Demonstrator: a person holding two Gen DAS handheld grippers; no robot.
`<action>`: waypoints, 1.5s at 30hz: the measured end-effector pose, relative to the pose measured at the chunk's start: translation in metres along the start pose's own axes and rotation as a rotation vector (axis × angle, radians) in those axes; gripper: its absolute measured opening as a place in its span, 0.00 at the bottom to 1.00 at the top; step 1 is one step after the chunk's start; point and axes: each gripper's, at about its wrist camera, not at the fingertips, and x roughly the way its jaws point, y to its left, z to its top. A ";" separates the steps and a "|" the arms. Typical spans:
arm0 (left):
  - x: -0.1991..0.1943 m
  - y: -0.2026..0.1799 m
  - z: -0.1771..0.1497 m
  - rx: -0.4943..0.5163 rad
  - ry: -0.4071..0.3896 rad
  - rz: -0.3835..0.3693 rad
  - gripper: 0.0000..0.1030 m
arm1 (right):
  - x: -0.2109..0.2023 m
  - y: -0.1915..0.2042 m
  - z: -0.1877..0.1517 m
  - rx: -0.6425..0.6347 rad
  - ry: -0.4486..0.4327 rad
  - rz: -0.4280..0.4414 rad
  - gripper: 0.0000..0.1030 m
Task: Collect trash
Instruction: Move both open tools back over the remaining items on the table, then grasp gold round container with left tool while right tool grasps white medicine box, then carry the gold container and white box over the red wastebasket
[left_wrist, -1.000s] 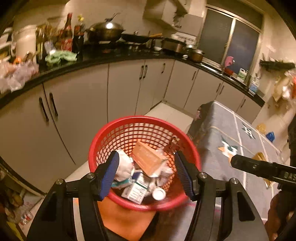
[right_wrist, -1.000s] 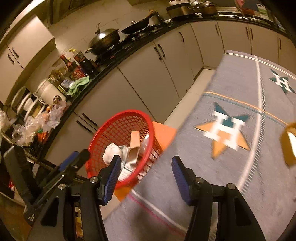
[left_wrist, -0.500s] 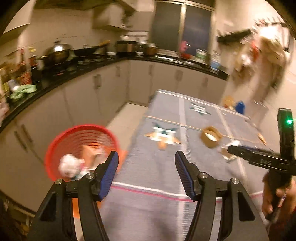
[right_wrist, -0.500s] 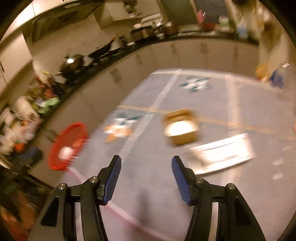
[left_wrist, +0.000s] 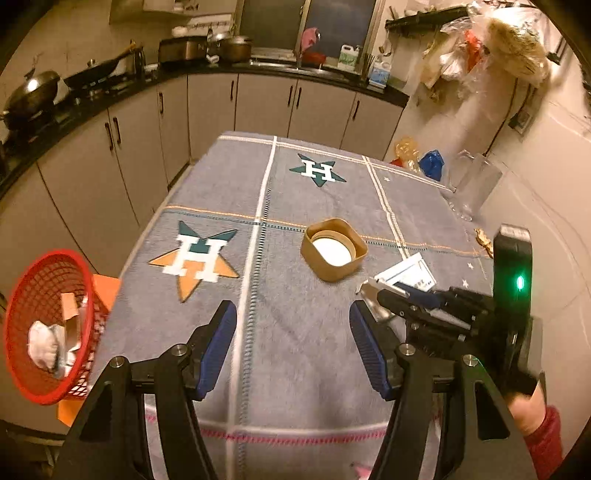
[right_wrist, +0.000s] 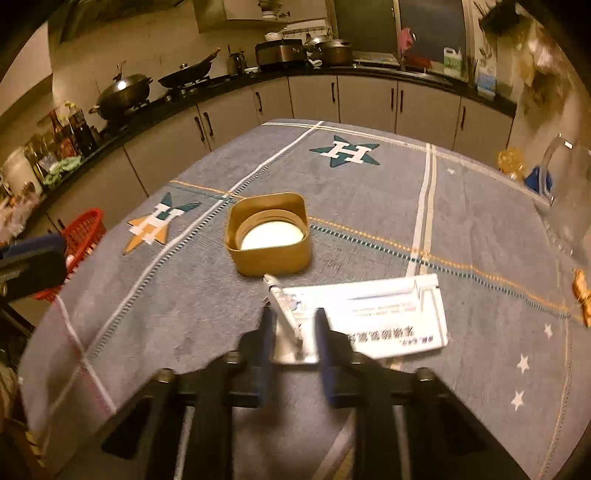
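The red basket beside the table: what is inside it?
In the red basket, a crumpled white wad and a tan cardboard piece show. The rim and these items cover whatever lies deeper.

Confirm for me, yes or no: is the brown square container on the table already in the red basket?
No. The brown container sits on the grey tablecloth, while the red basket stands off the table's left edge.

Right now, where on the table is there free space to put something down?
Free: between the orange star and the left gripper; around the green star. Crowded: brown box, white carton, right gripper.
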 end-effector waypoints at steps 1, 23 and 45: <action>0.005 -0.002 0.003 -0.006 0.009 -0.004 0.61 | -0.001 0.001 -0.001 -0.014 -0.006 0.009 0.11; 0.126 -0.019 0.042 -0.105 0.167 0.041 0.28 | -0.056 -0.036 -0.002 0.176 -0.125 0.087 0.05; 0.041 -0.005 -0.012 -0.033 0.049 0.057 0.05 | -0.060 -0.017 -0.002 0.137 -0.138 0.133 0.05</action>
